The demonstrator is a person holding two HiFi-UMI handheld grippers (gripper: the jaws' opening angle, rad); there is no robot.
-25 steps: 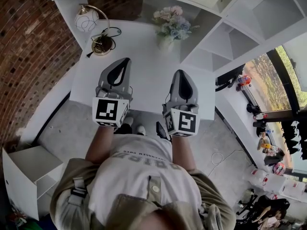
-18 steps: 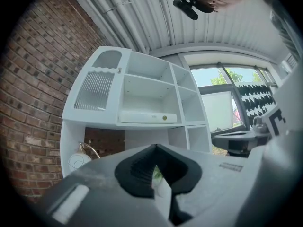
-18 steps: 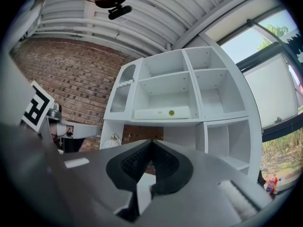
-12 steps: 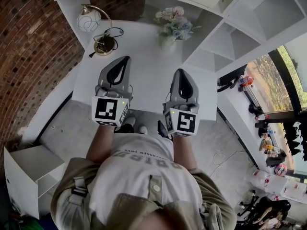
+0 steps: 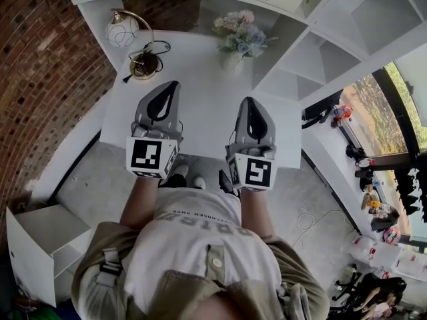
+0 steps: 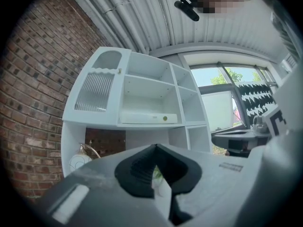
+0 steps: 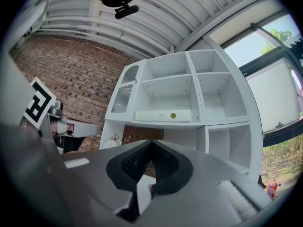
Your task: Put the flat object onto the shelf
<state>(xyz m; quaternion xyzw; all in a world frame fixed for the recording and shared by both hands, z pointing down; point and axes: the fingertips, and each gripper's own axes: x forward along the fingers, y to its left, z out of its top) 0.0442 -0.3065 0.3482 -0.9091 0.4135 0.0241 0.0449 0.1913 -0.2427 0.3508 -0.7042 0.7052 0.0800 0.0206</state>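
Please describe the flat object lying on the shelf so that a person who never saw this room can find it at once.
Find the white shelf unit against the brick wall. In its wide middle compartment, right of the ribbed-glass door, lies a long flat white box. Unlike the lamp and flowers below, it is low and plain, with one small yellow dot on its front.

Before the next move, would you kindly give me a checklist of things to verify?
1. Left gripper fingers shut, nothing between them: ok.
2. Right gripper fingers shut, nothing between them: ok.
3. Flat object lying on the shelf: ok.
4. Lamp and flowers standing on the desk, apart from both grippers: ok.
5. How far back the flat object sits in its compartment: cannot tell.
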